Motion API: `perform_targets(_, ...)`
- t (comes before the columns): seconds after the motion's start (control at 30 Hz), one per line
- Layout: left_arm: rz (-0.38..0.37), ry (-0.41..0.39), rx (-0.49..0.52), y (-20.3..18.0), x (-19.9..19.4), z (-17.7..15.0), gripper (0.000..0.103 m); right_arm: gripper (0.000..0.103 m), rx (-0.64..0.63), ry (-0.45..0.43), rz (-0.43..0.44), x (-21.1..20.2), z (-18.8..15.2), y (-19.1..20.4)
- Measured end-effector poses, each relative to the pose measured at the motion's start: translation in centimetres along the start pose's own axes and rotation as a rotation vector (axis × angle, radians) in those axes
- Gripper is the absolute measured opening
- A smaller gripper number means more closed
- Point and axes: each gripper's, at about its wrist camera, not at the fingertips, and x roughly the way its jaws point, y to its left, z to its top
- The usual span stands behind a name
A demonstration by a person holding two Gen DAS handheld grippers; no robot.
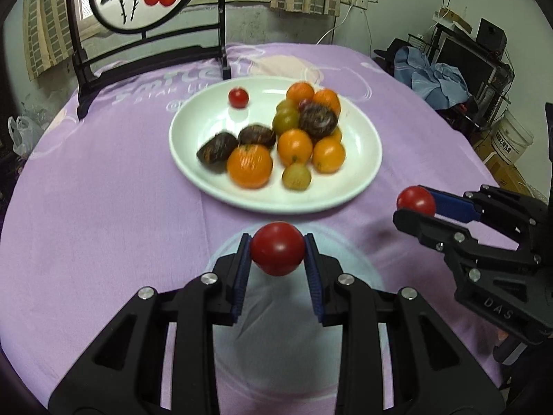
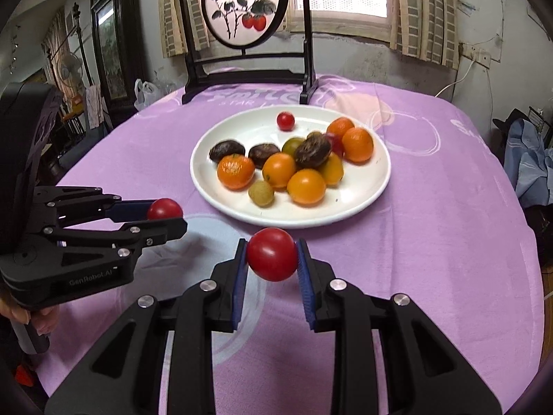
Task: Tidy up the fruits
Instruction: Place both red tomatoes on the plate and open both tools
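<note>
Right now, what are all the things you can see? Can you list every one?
plate: one, white, middle of the table
oranges: about six, orange, on the plate
dark wrinkled fruits: three, brown-black, on the plate
small greenish fruits: about three, yellow-green, on the plate
loose cherry tomato: one, red, far side of the plate
held cherry tomatoes: two, red, one in each gripper
tablecloth: one, purple, covering the table
painted round screen: one, dark frame, behind the plate
left gripper: black, blue pads, shut on a tomato
right gripper: black, blue pads, shut on a tomato
</note>
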Motion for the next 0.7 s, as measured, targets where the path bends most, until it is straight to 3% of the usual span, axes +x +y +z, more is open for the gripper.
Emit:
perform_targets(0.2, 0.048, -0.033, 0.026, -1.1, 0.5, 4.5, 0.031, 0.028, 0.024, -0.047, 0.013, 0.4, 2.9, -1.0)
perform_targets(0.4, 0.107, -0.022, -0.035, 0.4, 3.3, 7.9, 0.031, 0.028, 0.052, -0.031, 0.012, 3.7, 6.1, -2.1)
perform_targets(0.7, 0.146, 0.012, -0.129, 3.8, 7.5, 9.9, 0.031, 0.028, 0.14, 0.022, 0.038, 8.6, 7.8, -3.3)
